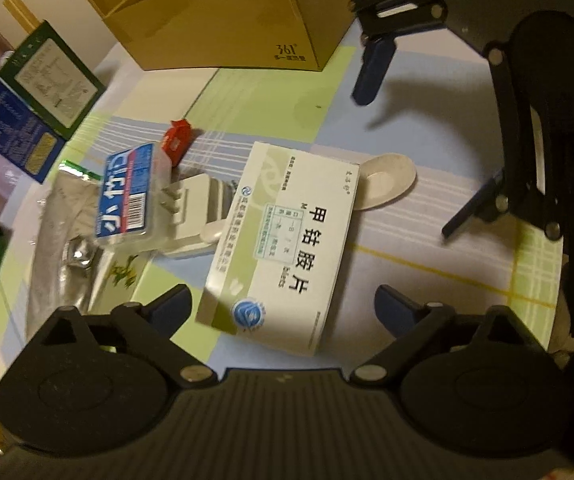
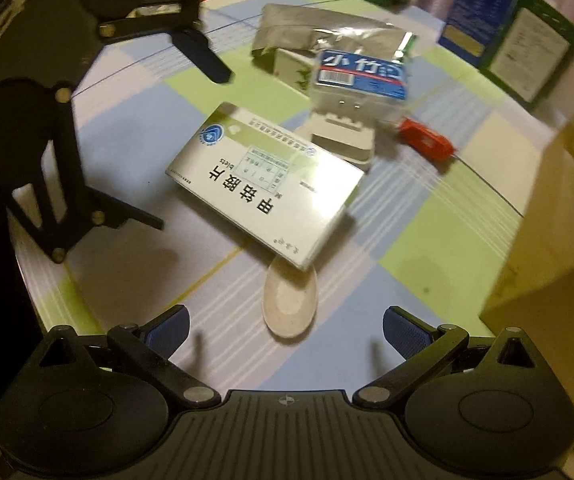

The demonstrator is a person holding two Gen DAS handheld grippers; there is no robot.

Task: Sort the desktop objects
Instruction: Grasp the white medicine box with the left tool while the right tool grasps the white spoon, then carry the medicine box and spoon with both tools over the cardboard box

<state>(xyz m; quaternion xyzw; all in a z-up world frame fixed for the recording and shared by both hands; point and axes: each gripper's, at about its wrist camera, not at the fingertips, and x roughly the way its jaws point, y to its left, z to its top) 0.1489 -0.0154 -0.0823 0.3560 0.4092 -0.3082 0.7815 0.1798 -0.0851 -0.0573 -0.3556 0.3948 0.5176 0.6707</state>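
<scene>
Both claws hung spread and empty — left claw (image 1: 283,308), right claw (image 2: 287,330) — flanking the medicine box (image 1: 283,240), probably next for sorting.

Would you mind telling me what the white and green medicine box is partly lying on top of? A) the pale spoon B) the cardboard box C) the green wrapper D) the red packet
A: one end of the medicine box covers the handle end of the pale spoon, whose bowl sticks out from under it; the same overlap shows in the left wrist view.
</scene>
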